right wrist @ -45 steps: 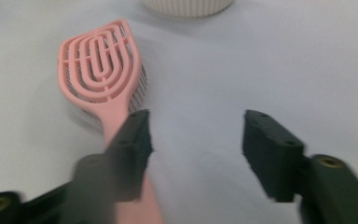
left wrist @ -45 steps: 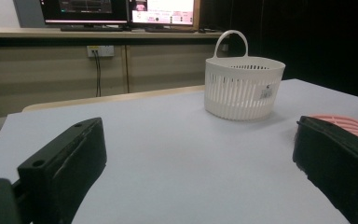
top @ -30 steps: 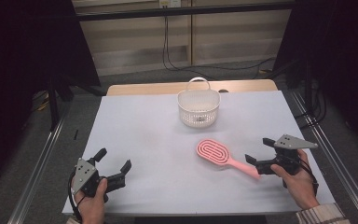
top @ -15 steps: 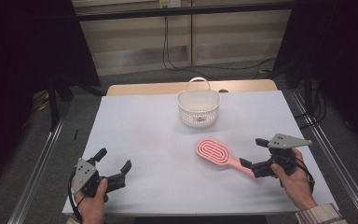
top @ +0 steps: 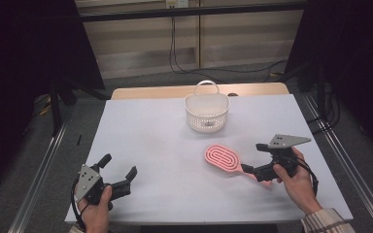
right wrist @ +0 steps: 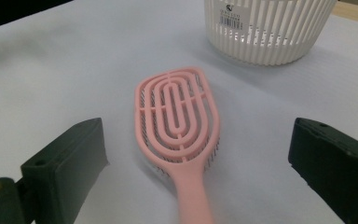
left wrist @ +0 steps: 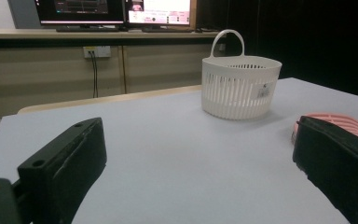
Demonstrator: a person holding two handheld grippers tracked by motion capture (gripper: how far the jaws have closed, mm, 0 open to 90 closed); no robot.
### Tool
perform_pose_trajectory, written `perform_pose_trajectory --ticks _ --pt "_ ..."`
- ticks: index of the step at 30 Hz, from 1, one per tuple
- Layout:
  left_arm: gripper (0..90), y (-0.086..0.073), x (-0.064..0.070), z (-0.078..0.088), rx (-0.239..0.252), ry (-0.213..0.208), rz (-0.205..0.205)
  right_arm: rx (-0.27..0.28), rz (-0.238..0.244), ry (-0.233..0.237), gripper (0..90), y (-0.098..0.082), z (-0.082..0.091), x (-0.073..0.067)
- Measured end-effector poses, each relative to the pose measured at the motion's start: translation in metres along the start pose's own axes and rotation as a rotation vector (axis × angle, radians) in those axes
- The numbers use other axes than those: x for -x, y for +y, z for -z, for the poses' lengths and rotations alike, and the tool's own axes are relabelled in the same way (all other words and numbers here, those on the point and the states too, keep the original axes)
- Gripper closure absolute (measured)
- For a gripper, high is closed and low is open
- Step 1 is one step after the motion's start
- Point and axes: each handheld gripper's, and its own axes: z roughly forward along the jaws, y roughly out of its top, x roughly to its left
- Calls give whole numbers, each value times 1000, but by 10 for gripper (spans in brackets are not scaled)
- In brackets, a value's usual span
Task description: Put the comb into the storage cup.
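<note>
A pink hairbrush (top: pixel 223 158) lies flat on the white table (top: pixel 150 136), right of centre, with its handle pointing to the near right. My right gripper (top: pixel 254 158) is open, one jaw on each side of the handle. In the right gripper view the hairbrush (right wrist: pixel 177 116) lies with its handle running down between the spread jaws of my right gripper (right wrist: pixel 196 140), untouched. A white slatted basket (top: pixel 207 112) with a loop handle stands upright behind the brush. My left gripper (top: pixel 119 165) rests open near the front left edge, holding nothing.
In the left gripper view the basket (left wrist: pixel 240 86) stands ahead on the right and the brush (left wrist: pixel 340 122) peeks out behind the right jaw. A wooden strip (top: pixel 150 92) runs along the table's far edge. Metal rails (top: pixel 43 160) flank the table.
My right gripper has slid left toward the brush, so its jaws now straddle the handle. The left gripper, the brush and the basket have stayed put.
</note>
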Motion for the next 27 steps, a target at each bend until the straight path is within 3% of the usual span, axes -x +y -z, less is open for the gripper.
perform_pose_trajectory --ticks 15,21,27 --pt "28 0 0 0 -4 0 -5 -162 12 13 38 22 -28 -3" --pt "28 0 0 0 -7 1 -7 -205 51 14 41 26 -37 -4" --pt "28 0 0 1 -7 1 -9 -285 66 38 50 31 -50 -5"
